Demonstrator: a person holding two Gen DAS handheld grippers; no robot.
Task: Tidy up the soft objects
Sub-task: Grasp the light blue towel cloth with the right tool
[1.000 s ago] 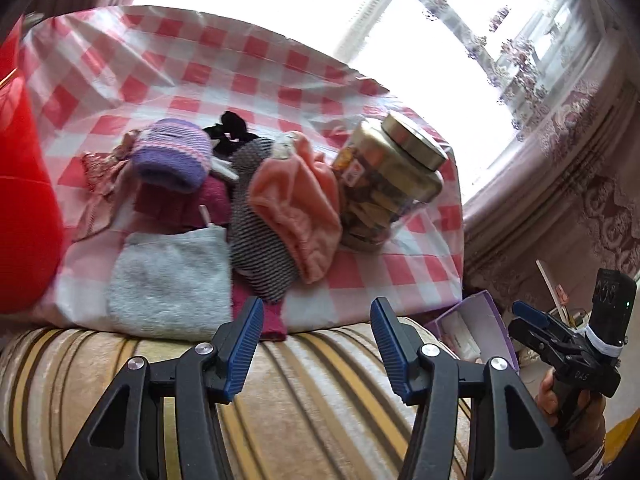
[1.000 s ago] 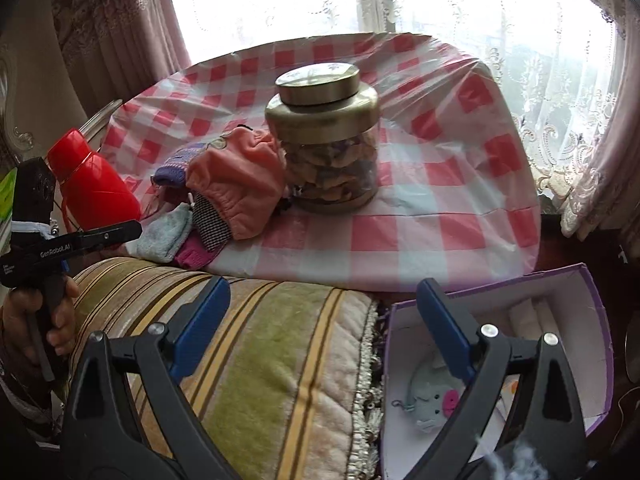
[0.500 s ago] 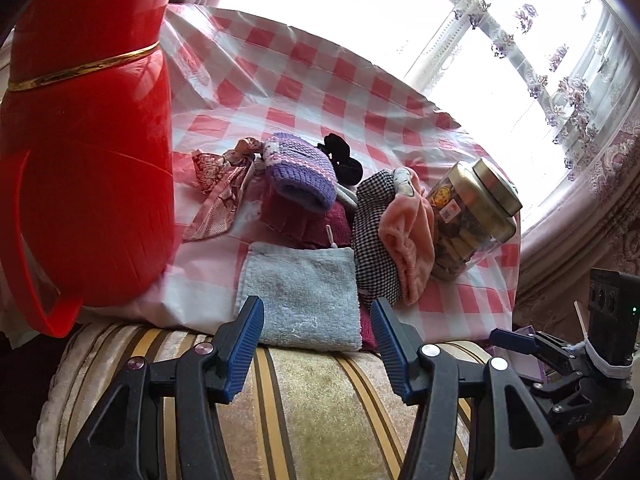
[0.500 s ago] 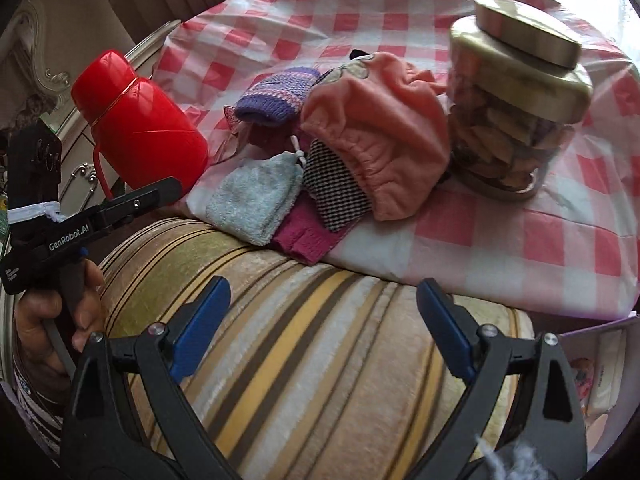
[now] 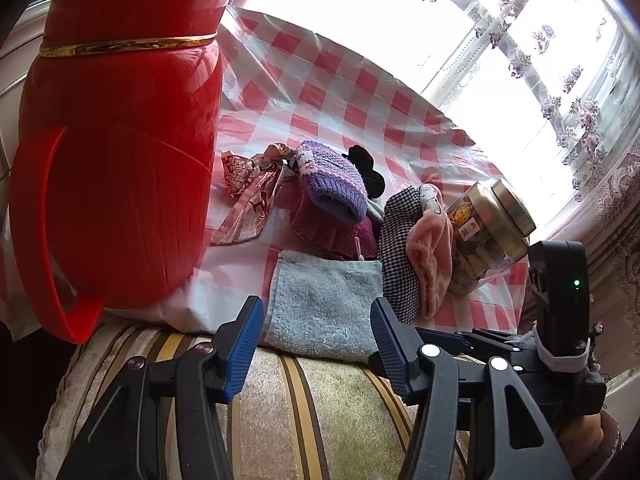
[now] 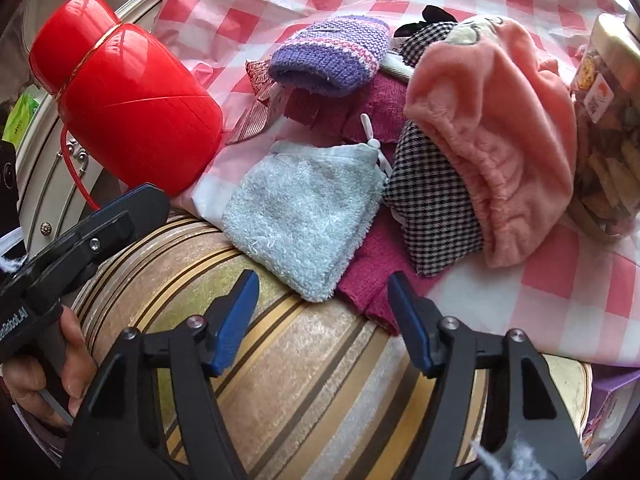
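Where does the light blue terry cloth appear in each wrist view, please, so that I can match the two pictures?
Left wrist: the light blue terry cloth lies low at centre, just beyond the open blue fingertips, overhanging the table edge.
Right wrist: it sits at centre, left of the checked fabric.
Shared landmark: the red jug, left of the cloth in both views.

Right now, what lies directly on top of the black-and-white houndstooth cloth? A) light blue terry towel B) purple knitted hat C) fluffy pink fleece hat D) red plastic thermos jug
C: the fluffy pink fleece hat drapes over the black-and-white houndstooth cloth, covering its upper right part in the right wrist view.
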